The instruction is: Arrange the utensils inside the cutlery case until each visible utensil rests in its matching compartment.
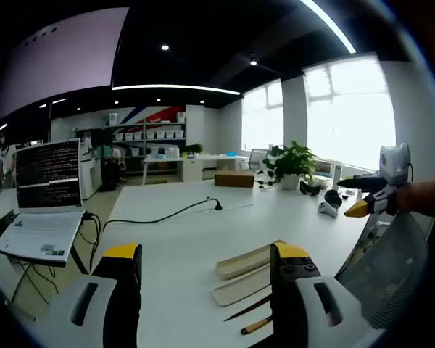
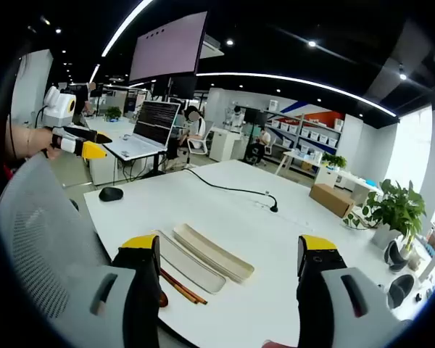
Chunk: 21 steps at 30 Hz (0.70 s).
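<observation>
Both yellow-tipped grippers held apart and empty above the white table.

In the left gripper view, the left gripper (image 1: 206, 264) has its jaws released, nothing between them; just beyond lie two long beige cutlery-case halves (image 1: 248, 272) side by side on the white table (image 1: 174, 239), with dark wooden chopsticks (image 1: 250, 308) beside them. In the right gripper view, the right gripper (image 2: 228, 255) is likewise spread and empty, the case halves (image 2: 206, 257) near its left jaw. Farther off: a black cable (image 2: 228, 190), open laptop (image 1: 47, 210), potted plant (image 1: 293, 163).
</observation>
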Each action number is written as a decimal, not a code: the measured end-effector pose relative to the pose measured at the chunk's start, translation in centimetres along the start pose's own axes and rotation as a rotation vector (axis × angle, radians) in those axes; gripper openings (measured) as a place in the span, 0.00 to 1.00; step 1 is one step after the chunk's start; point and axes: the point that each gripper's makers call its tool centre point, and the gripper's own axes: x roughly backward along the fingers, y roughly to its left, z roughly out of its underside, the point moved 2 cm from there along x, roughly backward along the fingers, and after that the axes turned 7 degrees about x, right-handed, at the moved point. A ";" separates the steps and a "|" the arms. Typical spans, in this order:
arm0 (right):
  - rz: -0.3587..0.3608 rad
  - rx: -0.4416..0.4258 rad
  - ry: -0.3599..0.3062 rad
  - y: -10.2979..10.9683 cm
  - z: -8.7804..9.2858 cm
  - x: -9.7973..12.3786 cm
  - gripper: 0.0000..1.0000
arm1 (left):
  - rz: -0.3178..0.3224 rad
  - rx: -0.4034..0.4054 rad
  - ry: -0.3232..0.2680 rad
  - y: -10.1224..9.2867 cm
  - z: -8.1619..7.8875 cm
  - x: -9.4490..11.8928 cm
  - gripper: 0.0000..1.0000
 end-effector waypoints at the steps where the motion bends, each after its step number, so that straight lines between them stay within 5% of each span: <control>1: -0.001 0.004 0.000 0.1 0.0 0.0 0.75 | 0.000 -0.002 0.000 0.0 0.0 0.0 0.73; 21: -0.077 0.011 0.023 1.4 0.3 -0.4 0.59 | -0.033 -0.019 -0.007 0.7 0.0 0.1 0.73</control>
